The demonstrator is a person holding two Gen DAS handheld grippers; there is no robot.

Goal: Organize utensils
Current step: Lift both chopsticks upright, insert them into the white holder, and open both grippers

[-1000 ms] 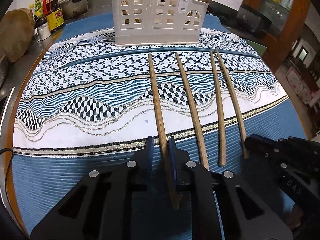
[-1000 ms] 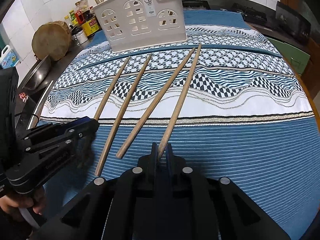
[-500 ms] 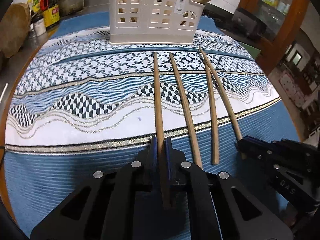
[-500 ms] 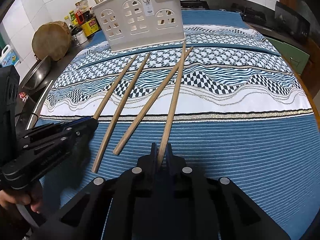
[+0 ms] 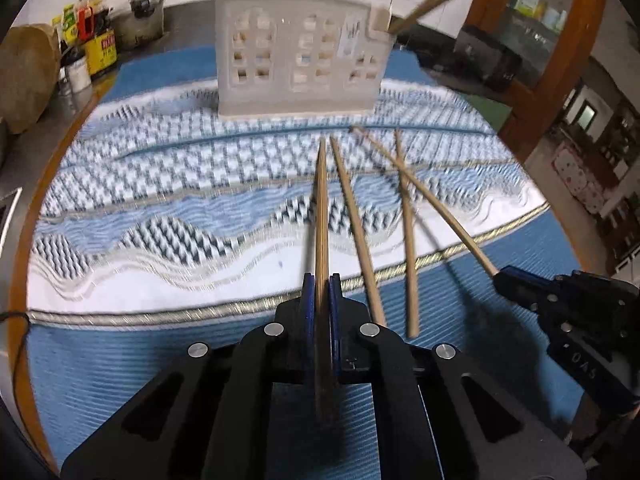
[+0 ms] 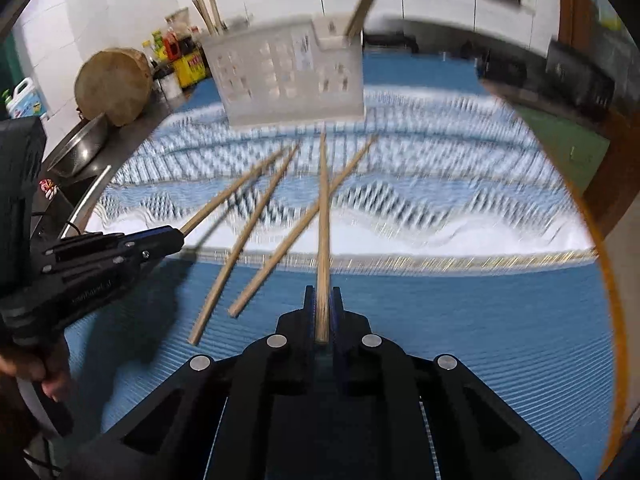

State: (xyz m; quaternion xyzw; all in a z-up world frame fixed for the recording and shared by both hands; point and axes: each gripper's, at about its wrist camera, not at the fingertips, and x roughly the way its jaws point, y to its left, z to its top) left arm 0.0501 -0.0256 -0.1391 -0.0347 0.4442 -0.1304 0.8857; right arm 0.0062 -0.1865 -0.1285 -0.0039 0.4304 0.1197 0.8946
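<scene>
Between the blue pads of the left tool (image 5: 320,300) a chopstick (image 5: 321,216) is pinched, its thin end pointing ahead toward the white holder (image 5: 298,56) at the far edge of the patterned cloth (image 5: 160,208). A second earlier this tool's pads were only just closing on the stick as it lay flat; now they press on it and its far end has come off the cloth. The right tool (image 6: 322,304) matches this: it is pressed onto its own chopstick (image 6: 323,208), which a moment ago rested on the desk and now crosses above a neighbour. Two loose chopsticks, one just right of the left tool (image 5: 354,224) and one further right (image 5: 406,232), remain on the cloth between the two tools. The holder, well ahead of both tools, already has sticks standing in its end pockets. Both pickups look done, so carrying the pair forward to the holder's openings seems the next step.
</scene>
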